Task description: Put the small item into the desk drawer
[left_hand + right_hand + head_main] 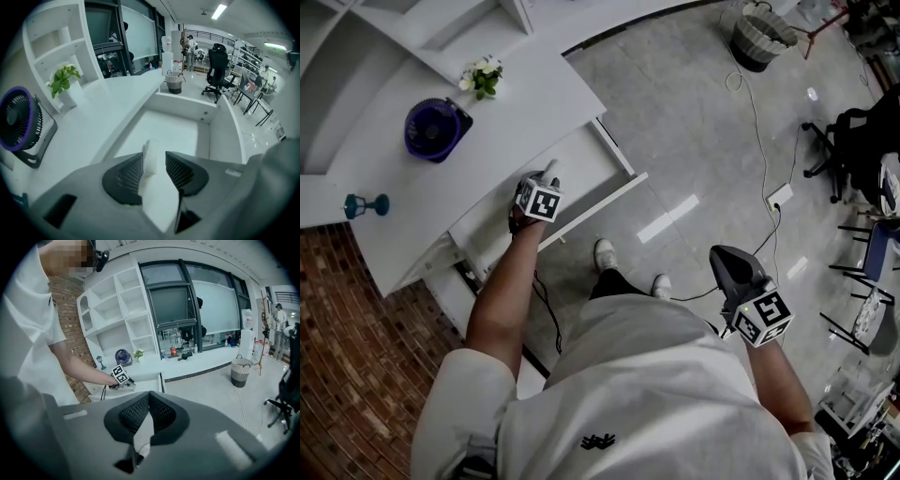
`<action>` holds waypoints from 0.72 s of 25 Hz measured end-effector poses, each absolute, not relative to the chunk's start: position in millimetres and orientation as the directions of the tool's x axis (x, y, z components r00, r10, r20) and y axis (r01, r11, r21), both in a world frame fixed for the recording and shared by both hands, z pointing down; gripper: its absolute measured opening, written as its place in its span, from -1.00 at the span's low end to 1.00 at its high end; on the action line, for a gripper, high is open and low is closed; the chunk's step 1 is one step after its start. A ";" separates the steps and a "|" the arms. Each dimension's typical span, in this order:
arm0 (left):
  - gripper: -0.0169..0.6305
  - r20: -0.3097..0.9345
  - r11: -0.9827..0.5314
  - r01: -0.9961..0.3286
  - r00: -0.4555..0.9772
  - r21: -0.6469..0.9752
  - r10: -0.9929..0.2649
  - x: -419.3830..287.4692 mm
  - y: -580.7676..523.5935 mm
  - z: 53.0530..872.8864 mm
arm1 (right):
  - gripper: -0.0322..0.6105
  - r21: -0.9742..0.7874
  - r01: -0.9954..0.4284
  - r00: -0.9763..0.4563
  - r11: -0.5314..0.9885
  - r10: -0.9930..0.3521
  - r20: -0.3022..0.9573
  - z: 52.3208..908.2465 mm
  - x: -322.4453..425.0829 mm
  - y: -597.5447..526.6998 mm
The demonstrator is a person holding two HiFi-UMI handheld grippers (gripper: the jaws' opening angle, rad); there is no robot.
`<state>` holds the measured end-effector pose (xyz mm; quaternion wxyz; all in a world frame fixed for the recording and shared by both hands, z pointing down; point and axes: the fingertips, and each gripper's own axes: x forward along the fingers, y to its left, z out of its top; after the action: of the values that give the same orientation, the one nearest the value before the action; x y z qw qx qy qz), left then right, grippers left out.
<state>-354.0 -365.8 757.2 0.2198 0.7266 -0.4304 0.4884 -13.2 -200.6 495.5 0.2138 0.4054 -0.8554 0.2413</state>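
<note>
Closest to the head camera is the person's white shirt (637, 375), with both forearms reaching out from it. Left gripper (548, 174) hangs over the open drawer (586, 155) of the white desk (525, 103). Its jaws stand wide apart; the small white item (149, 157) sits between them, upright against the left pad with a clear gap to the right pad, so it is not clamped. The item is above the drawer's floor, near the drawer's front. Right gripper (149, 397) is held well apart from the drawer, over the grey floor (694, 141), jaws closed tip to tip with nothing between them. Beyond the drawer a purple fan (436, 129) and a small plant (481, 77) stand on the desk. A basket (759, 37) stands on the floor, far from the drawer.
</note>
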 end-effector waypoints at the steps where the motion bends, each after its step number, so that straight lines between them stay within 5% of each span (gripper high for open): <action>1: -0.46 0.890 -0.524 -0.845 0.152 -0.109 -0.430 -353.0 -364.7 749.1 | -0.87 -0.242 -0.792 -0.587 0.561 -0.589 0.556 494.8 -12.2 -198.3; 18: -0.79 0.784 -0.364 -0.915 0.097 -0.172 -0.613 -321.4 -291.9 652.4 | -0.87 -0.254 -0.698 -0.693 0.669 -0.543 0.473 487.2 38.2 -144.1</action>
<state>-321.4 -291.9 652.4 0.1846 0.7171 -0.5327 0.4097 38.2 -144.1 487.2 0.1821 0.3467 -0.8953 0.2123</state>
